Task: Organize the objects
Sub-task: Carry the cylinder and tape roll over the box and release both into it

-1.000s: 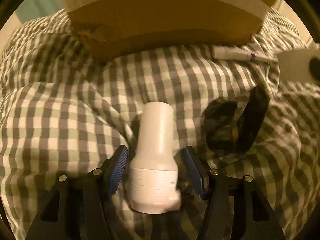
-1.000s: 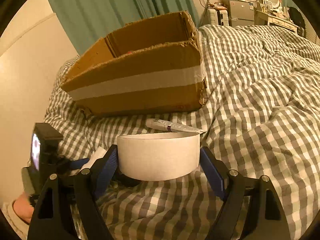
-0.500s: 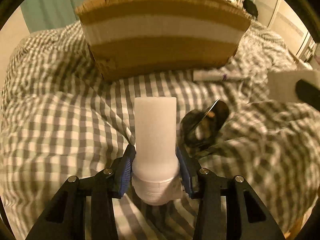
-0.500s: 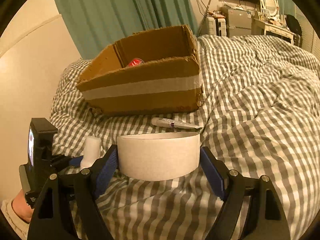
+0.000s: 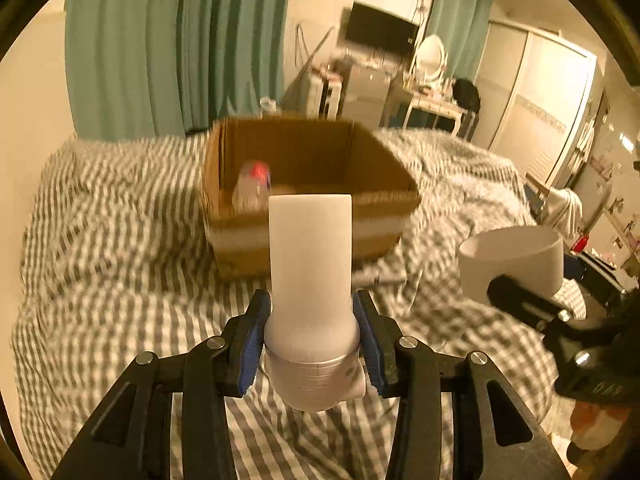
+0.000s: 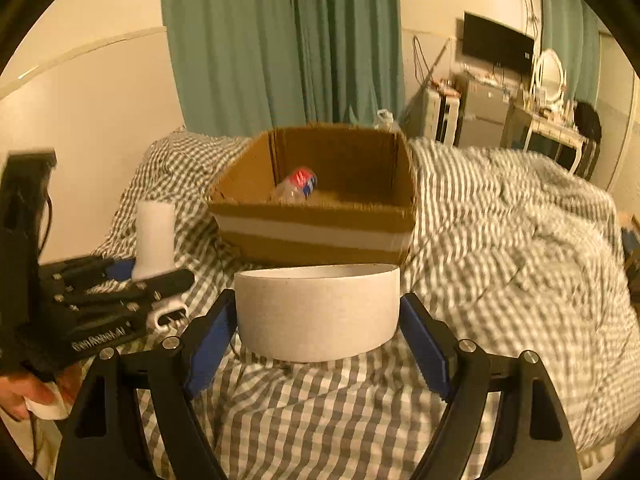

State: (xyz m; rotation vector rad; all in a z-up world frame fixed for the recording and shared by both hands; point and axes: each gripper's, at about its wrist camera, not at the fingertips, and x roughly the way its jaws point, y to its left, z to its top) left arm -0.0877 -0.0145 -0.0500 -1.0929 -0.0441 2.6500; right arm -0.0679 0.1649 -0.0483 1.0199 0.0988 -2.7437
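My left gripper (image 5: pixel 312 340) is shut on a white bottle (image 5: pixel 310 264), held upright above the checked bed; the bottle also shows in the right wrist view (image 6: pixel 155 240). My right gripper (image 6: pixel 318 336) is shut on a wide white tape roll (image 6: pixel 318 312), also seen in the left wrist view (image 5: pixel 514 260). Both are lifted in front of an open cardboard box (image 5: pixel 304 216) (image 6: pixel 320 236). A clear plastic bottle with a red label (image 6: pixel 298 186) (image 5: pixel 252 186) lies inside the box.
The grey-and-white checked duvet (image 6: pixel 500 240) covers the bed around the box. Green curtains (image 6: pixel 280 40) and a cream wall stand behind. A desk, a mirror and a wall screen (image 6: pixel 498 44) are at the far right.
The left gripper closed on the white bottle and lifted it off the bed. Both grippers have risen with their loads, so the box's inside now shows.
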